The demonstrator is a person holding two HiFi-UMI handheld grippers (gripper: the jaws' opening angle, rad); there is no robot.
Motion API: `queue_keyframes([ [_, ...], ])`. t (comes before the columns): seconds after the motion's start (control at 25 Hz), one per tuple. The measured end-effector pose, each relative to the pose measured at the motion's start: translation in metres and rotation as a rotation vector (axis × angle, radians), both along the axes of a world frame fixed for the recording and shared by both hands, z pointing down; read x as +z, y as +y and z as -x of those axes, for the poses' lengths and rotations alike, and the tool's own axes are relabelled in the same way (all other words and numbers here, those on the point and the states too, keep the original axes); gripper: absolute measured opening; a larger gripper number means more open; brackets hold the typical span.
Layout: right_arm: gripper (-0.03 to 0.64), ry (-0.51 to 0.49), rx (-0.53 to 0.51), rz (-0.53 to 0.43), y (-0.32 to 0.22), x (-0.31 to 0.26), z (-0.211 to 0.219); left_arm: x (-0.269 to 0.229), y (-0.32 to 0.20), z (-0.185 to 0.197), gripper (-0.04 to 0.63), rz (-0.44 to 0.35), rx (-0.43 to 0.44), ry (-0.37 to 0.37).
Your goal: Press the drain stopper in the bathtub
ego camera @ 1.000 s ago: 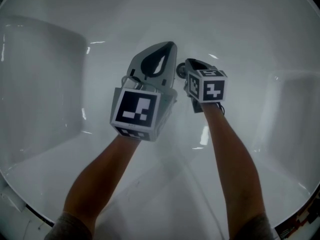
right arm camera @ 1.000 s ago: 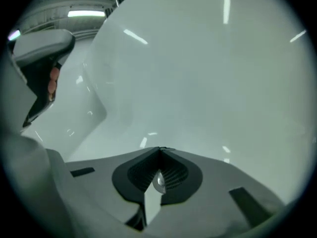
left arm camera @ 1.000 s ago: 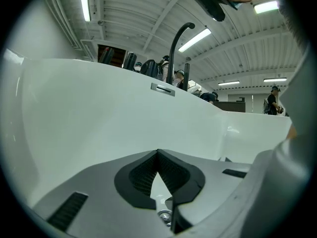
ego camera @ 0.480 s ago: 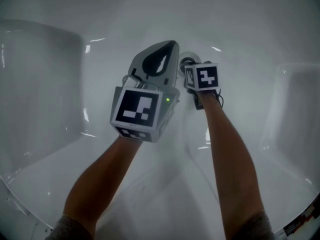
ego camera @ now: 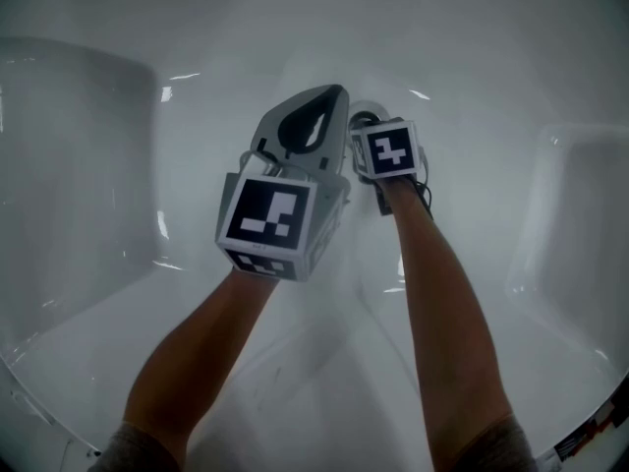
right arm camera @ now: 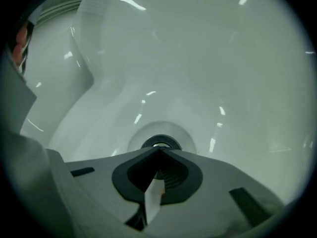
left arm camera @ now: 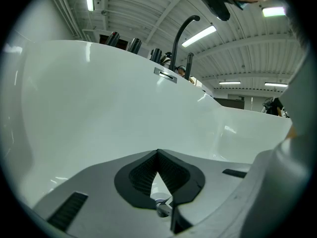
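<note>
**Student:** Where does the drain stopper (right arm camera: 159, 144) lie?

**Tutor:** On the floor of the white bathtub (ego camera: 88, 175), at the centre of a shallow round dish. It appears as a dark ring with a bright middle. In the head view it is largely covered by the marker cube (ego camera: 386, 149) of the right gripper (right arm camera: 159, 151); only part of its far rim shows.

**Student:** How does the right gripper stand relative to it?

**Tutor:** It points down at the stopper. In the right gripper view the jaw tips meet right at the stopper's near edge, and the stopper lies just past them on the jaw line. The jaws are closed together with nothing between them. Whether the tips touch the stopper cannot be told.

**Student:** And the left gripper (left arm camera: 157, 153)?

**Tutor:** Its jaws are also pressed together and hold nothing. It is just beside the right gripper, on its left and nearer the head camera. Its tips aim at the tub's wall. The left gripper view shows the rim with a dark curved tap (left arm camera: 182, 33) standing on it.
</note>
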State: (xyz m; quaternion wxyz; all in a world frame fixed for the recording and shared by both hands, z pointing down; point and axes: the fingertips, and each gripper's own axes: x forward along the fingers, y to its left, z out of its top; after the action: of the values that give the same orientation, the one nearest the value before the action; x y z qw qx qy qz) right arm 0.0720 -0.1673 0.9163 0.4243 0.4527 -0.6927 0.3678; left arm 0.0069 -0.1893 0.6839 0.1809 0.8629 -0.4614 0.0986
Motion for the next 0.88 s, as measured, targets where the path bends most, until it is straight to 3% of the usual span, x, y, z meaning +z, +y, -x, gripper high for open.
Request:
queue_keyframes([
  [0.56, -0.001, -0.062, 0.042, 0.031, -0.004, -0.010, 0.000, -0.004, -0.003, 0.005, 0.002, 0.022, -0.014, -0.003],
  [0.88, -0.002, -0.087, 0.056, 0.007, -0.012, -0.060, -0.001, -0.043, -0.006, 0.007, 0.002, 0.020, -0.026, -0.004],
])
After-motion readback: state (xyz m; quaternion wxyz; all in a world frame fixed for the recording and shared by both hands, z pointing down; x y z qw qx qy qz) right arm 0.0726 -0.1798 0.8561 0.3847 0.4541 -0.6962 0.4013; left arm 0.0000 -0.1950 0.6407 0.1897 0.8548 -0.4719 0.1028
